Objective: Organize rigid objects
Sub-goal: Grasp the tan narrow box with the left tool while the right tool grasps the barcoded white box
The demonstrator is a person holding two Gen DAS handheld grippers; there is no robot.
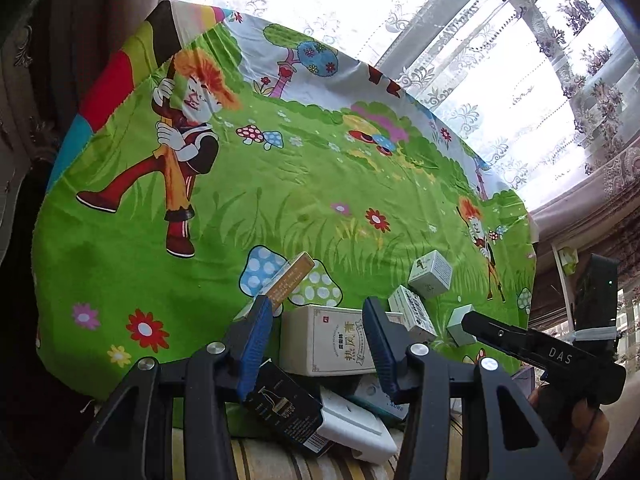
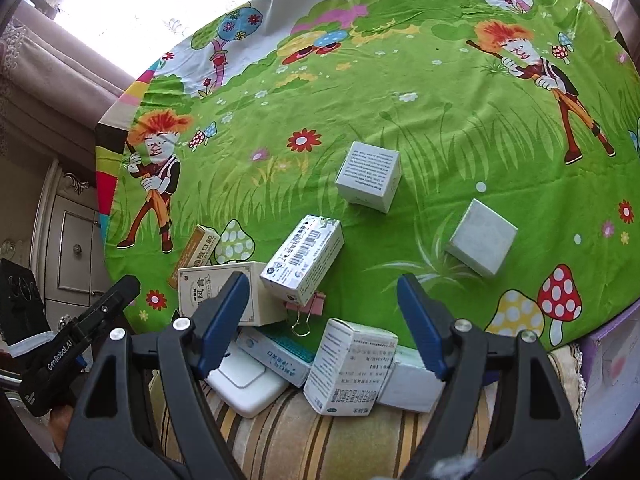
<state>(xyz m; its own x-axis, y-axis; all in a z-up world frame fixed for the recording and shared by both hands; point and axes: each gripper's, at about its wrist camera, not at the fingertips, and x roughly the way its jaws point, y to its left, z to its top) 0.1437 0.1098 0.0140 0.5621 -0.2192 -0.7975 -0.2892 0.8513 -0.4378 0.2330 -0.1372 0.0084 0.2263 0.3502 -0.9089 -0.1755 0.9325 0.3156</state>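
Note:
Several small cardboard boxes lie on a round table with a green cartoon cloth (image 2: 440,92). In the right wrist view a white cube box (image 2: 368,176) and a grey-white box (image 2: 480,238) lie apart; a barcode box (image 2: 304,260), a cream box (image 2: 208,292) and an orange box (image 2: 194,252) cluster near the front edge. My right gripper (image 2: 324,320) is open and empty above a white box (image 2: 350,368). My left gripper (image 1: 318,340) is open, its jaws either side of the cream box (image 1: 324,340), above a black box (image 1: 280,408).
A pink binder clip (image 2: 306,312) lies under the barcode box. A white flat pack (image 2: 244,384) and a teal-edged box (image 2: 276,354) rest on a striped cushion (image 2: 280,432) below the table edge. Lace curtains and a window (image 1: 480,40) stand behind. A cabinet (image 2: 68,248) is at left.

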